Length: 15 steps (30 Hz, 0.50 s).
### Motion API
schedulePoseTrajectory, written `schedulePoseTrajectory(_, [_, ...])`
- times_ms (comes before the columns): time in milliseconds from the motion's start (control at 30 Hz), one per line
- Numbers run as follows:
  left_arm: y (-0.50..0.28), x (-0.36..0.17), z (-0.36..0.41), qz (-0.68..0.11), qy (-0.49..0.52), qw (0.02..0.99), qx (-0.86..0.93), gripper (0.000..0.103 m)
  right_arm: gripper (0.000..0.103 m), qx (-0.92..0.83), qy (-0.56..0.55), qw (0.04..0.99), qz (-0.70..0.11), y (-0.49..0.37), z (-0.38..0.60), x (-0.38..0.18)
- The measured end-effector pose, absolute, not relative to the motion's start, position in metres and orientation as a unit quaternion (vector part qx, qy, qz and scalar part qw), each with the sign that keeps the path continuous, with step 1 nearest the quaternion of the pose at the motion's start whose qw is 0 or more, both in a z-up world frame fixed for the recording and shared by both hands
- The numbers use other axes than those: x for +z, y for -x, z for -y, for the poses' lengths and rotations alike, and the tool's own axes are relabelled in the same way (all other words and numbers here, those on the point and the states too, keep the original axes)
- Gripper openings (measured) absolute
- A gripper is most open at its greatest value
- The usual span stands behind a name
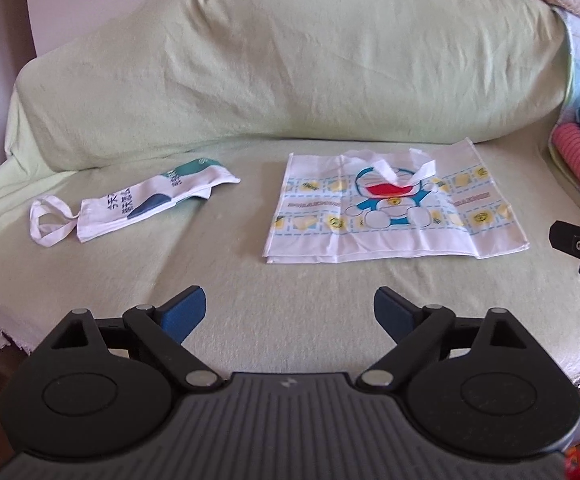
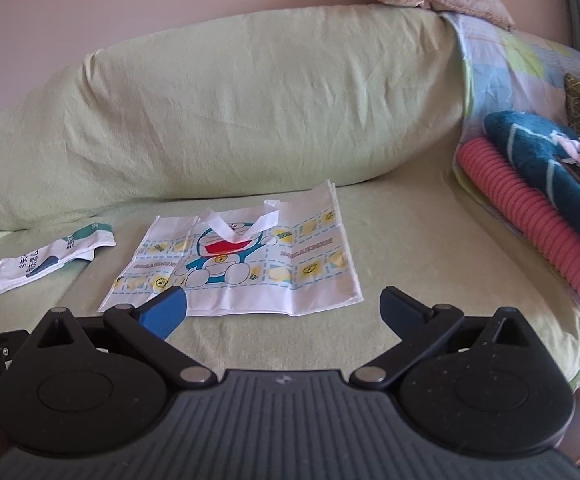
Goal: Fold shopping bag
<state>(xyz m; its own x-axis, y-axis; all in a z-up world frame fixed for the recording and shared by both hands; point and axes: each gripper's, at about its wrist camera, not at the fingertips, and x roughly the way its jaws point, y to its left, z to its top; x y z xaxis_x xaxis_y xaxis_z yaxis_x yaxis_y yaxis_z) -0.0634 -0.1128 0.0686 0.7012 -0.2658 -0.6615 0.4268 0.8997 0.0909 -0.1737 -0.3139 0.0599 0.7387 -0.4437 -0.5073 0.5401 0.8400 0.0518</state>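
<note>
Right now the cartoon bag (image 1: 394,208) lies flat on the green-covered sofa (image 1: 290,80), handles (image 1: 406,172) flopped across its print. Left of it, well apart, sits a second bag (image 1: 146,200) (already folded narrow, loops trailing). Both hand-held grippers hover short of the seat with jaws spread and nothing between them: left hand-held gripper (image 1: 290,312), right hand-held gripper (image 2: 286,312). Folded blankets (image 2: 538,200) are stacked at the right.
</note>
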Motion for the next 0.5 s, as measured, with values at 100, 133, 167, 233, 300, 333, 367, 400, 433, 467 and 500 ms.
schedulePoseTrajectory(100, [0.053, 0.060, 0.112, -0.348, -0.114, 0.912, -0.183, 0.093, 0.102, -0.262, -0.088, 0.926, -0.257, 0.159, 0.315, 0.055])
schedulePoseTrajectory(133, [0.050, 0.057, 0.112, -0.350, -0.111, 0.912, -0.184, 0.094, 0.102, -0.261, -0.084, 0.926, -0.261, 0.154, 0.316, 0.053])
schedulePoseTrajectory(167, [0.047, 0.054, 0.111, -0.351, -0.107, 0.912, -0.184, 0.095, 0.102, -0.260, -0.081, 0.925, -0.265, 0.148, 0.317, 0.052])
schedulePoseTrajectory(233, [0.038, 0.048, 0.109, -0.355, -0.098, 0.910, -0.188, 0.096, 0.102, -0.257, -0.074, 0.924, -0.273, 0.138, 0.318, 0.049])
schedulePoseTrajectory(300, [0.028, 0.043, 0.107, -0.360, -0.092, 0.908, -0.195, 0.096, 0.102, -0.259, -0.067, 0.923, -0.275, 0.135, 0.310, 0.048])
schedulePoseTrajectory(333, [0.023, 0.041, 0.105, -0.363, -0.091, 0.906, -0.200, 0.096, 0.102, -0.267, -0.068, 0.922, -0.273, 0.130, 0.308, 0.050])
schedulePoseTrajectory(367, [0.018, 0.039, 0.103, -0.362, -0.092, 0.905, -0.204, 0.096, 0.102, -0.276, -0.073, 0.920, -0.269, 0.127, 0.306, 0.051])
schedulePoseTrajectory(400, [0.013, 0.038, 0.102, -0.360, -0.095, 0.905, -0.207, 0.096, 0.102, -0.283, -0.078, 0.919, -0.263, 0.126, 0.305, 0.051])
schedulePoseTrajectory(433, [0.008, 0.037, 0.100, -0.359, -0.099, 0.904, -0.209, 0.096, 0.102, -0.287, -0.082, 0.918, -0.261, 0.124, 0.303, 0.051])
schedulePoseTrajectory(467, [0.004, 0.035, 0.099, -0.356, -0.103, 0.904, -0.212, 0.096, 0.102, -0.288, -0.082, 0.917, -0.262, 0.123, 0.301, 0.051])
schedulePoseTrajectory(500, [-0.001, 0.034, 0.098, -0.355, -0.106, 0.904, -0.214, 0.096, 0.102, -0.289, -0.082, 0.917, -0.263, 0.122, 0.298, 0.050])
